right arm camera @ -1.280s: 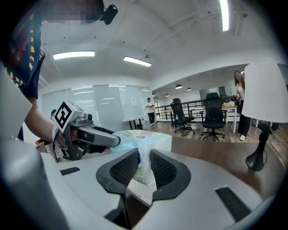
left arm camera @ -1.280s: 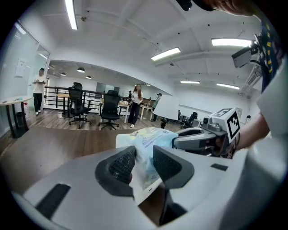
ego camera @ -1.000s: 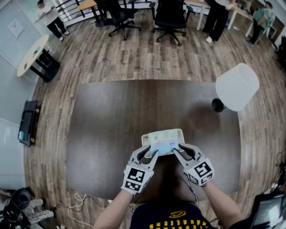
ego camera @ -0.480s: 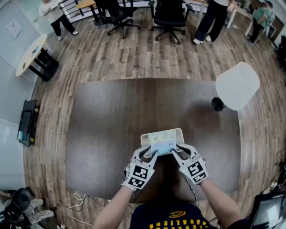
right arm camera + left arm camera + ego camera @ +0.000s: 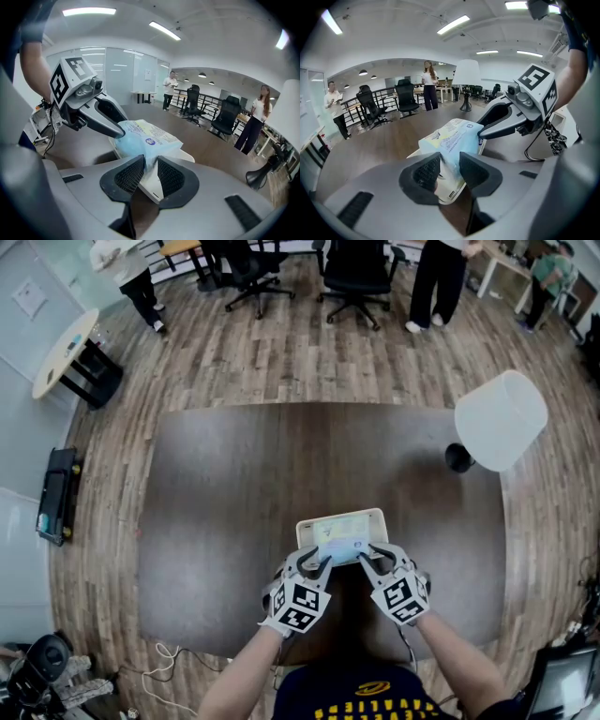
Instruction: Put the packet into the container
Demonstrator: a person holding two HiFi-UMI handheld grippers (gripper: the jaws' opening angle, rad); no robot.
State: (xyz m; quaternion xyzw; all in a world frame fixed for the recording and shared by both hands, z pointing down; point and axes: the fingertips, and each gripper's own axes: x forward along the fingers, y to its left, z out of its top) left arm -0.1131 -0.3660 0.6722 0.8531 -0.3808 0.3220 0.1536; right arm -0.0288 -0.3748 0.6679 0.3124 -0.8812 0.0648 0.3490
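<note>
On the dark table (image 5: 225, 493) stands one white container (image 5: 311, 525), and everything else is placed from it. One pale blue packet (image 5: 343, 542) hangs over the container's near half, held at both short ends. Two grippers come in from the container's near side: the left gripper (image 5: 324, 563) is clamped on the packet's left end and the right gripper (image 5: 365, 562) on its right end. Each carries one marker cube.

The head view shows the packet's printed top and both cubes, but not the pads. The gripper views supply that: in each, the two ribbed pads pinch the packet's flattened end seam between them. Each also shows the other gripper's jaw tips at the packet's far end. Only the right gripper view shows a round blue mark on the packet's end face. No view settles whether the packet touches the container's floor.

Only the head view shows the whole room. One white lamp (image 5: 500, 420) stands beyond the container to its right, well apart. Two office chairs (image 5: 354, 273) and three people (image 5: 127, 273) are far beyond it on the wood floor — each gripper view catches only two people.
</note>
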